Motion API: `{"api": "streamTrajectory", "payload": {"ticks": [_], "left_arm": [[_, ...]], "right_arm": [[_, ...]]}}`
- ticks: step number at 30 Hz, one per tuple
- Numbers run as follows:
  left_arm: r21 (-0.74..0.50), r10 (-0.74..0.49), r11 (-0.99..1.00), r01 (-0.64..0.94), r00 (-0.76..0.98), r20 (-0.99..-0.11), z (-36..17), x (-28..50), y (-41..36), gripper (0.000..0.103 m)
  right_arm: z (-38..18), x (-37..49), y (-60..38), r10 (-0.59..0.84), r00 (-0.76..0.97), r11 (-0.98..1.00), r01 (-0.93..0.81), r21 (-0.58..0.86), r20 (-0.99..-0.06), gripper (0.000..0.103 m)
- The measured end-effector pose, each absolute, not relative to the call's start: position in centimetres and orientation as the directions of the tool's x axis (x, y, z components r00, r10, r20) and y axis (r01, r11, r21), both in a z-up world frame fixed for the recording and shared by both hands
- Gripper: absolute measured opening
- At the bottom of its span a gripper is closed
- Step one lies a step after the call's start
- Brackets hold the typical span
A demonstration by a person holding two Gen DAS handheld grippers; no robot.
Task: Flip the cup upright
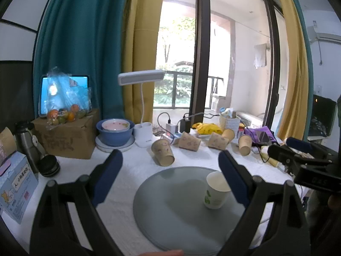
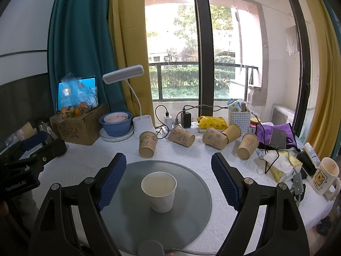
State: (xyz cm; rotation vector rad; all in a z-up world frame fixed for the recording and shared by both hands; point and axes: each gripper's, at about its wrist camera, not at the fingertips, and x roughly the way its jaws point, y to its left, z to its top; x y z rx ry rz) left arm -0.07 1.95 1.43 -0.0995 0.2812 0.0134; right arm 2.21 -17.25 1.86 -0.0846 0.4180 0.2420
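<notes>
A white paper cup [image 2: 159,192] stands upright, mouth up, on the round grey mat [image 2: 191,183]. It also shows in the left wrist view [image 1: 216,191], near the mat's [image 1: 170,202] right side. My right gripper [image 2: 168,181] is open, with the cup between and just beyond its blue pads, not touching. My left gripper [image 1: 170,177] is open and empty over the mat; the cup sits close to its right finger [image 1: 233,177]. The right gripper's body [image 1: 298,160] shows at the right of the left wrist view; the left gripper's body [image 2: 27,157] shows at the left of the right wrist view.
Several brown paper cups [image 2: 183,135] lie on their sides behind the mat on the white tablecloth. A blue bowl [image 2: 116,123], desk lamp [image 2: 136,98], cardboard box with fruit [image 2: 78,123], chargers, white basket [image 2: 239,119], tissue pack [image 2: 281,166] and mug [image 2: 325,176] crowd the back and right.
</notes>
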Motion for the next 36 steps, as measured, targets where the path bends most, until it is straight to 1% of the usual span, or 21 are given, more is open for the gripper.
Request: {"api": "streamTrajectory", "payload": {"ticks": [36], "left_arm": [[-0.101, -0.005, 0.995, -0.023, 0.964, -0.266, 1.14, -0.48, 2.11, 0.092]], "right_arm": [[1.68, 2.36, -17.04, 0.214, 0.883, 0.968, -0.250, -0.032, -0.419, 0.085]]}}
